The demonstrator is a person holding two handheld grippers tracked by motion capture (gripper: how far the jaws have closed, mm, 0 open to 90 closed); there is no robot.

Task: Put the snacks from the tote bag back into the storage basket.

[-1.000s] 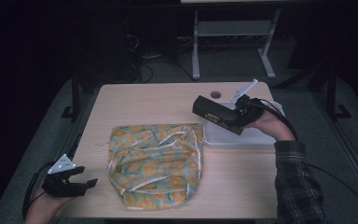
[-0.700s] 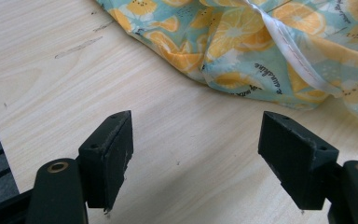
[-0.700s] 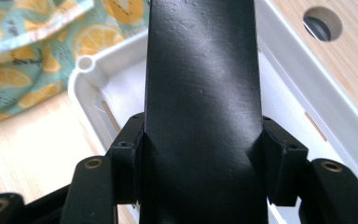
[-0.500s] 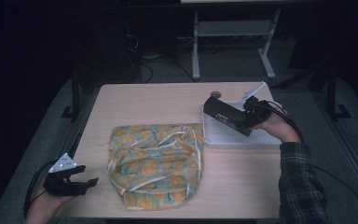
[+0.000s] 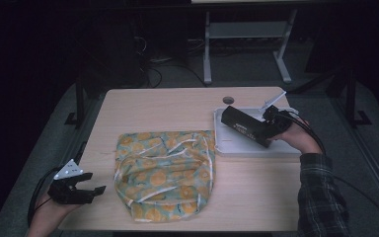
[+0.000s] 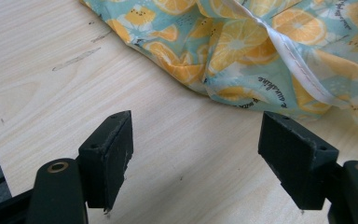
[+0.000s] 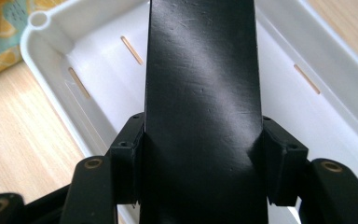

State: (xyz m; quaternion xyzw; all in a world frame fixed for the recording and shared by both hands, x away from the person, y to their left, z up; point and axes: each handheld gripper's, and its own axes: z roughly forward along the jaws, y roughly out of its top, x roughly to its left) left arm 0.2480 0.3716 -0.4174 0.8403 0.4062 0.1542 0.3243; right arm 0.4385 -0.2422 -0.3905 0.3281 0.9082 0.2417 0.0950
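Now my right gripper (image 5: 265, 132) pinches the long black rigid box (image 7: 203, 88) at mid-length, over the white plastic tray (image 5: 237, 148) at three o'clock; it looks stiff, smooth, possibly slippery, so I'd grip its flat sides. Left gripper (image 6: 193, 163) spread, empty

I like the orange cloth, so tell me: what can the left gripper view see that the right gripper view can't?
The left gripper view alone: the left gripper with its jaws open and nothing between them, scratch marks on the table, and printed writing on the cloth.

The right gripper view alone: the right gripper clamped on a long black box, held over a white tray with slots in its wall.

Both: the orange-patterned cloth and the wooden table. In the right gripper view the cloth is just a small corner.
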